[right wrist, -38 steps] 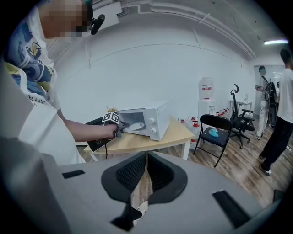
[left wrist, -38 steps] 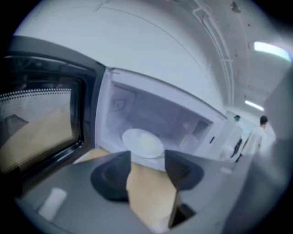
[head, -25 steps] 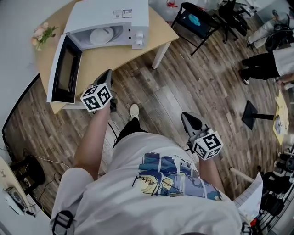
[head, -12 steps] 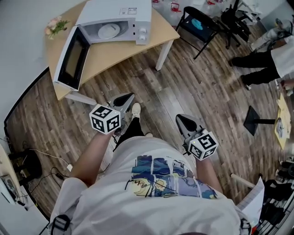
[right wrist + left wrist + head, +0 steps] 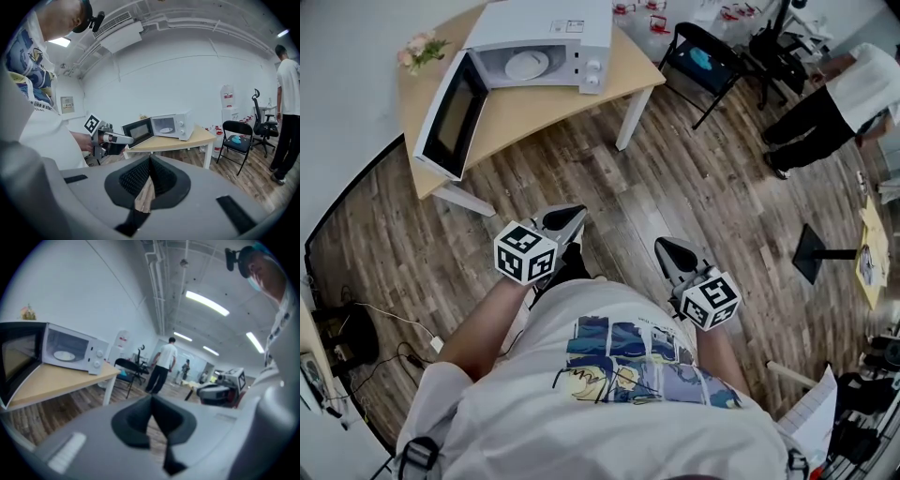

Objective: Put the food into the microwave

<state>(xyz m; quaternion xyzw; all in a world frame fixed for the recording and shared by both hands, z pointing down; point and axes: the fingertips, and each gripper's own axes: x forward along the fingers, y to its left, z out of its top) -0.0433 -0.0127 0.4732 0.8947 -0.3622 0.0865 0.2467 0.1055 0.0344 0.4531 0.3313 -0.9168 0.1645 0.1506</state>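
Note:
A white microwave (image 5: 546, 37) stands on the light wooden table (image 5: 525, 105), its door (image 5: 450, 117) swung wide open to the left. Inside, a white plate (image 5: 526, 64) lies on the floor of the oven; I cannot make out food on it. My left gripper (image 5: 575, 214) is shut and empty, held over the wooden floor well in front of the table. My right gripper (image 5: 661, 246) is beside it, pads together, holding nothing. The right gripper view shows the left gripper (image 5: 125, 138) in front of the microwave (image 5: 165, 126). In the left gripper view the microwave (image 5: 70, 352) sits at the left.
A black folding chair (image 5: 705, 52) stands right of the table. A person (image 5: 830, 98) walks at the far right near a black stand base (image 5: 814, 246). Flowers (image 5: 422, 49) sit on the table's back corner. Cables (image 5: 394, 328) lie on the floor at left.
My left gripper has drawn back from beside the open microwave door toward my body. The right gripper shifted slightly. The person at the right has moved.

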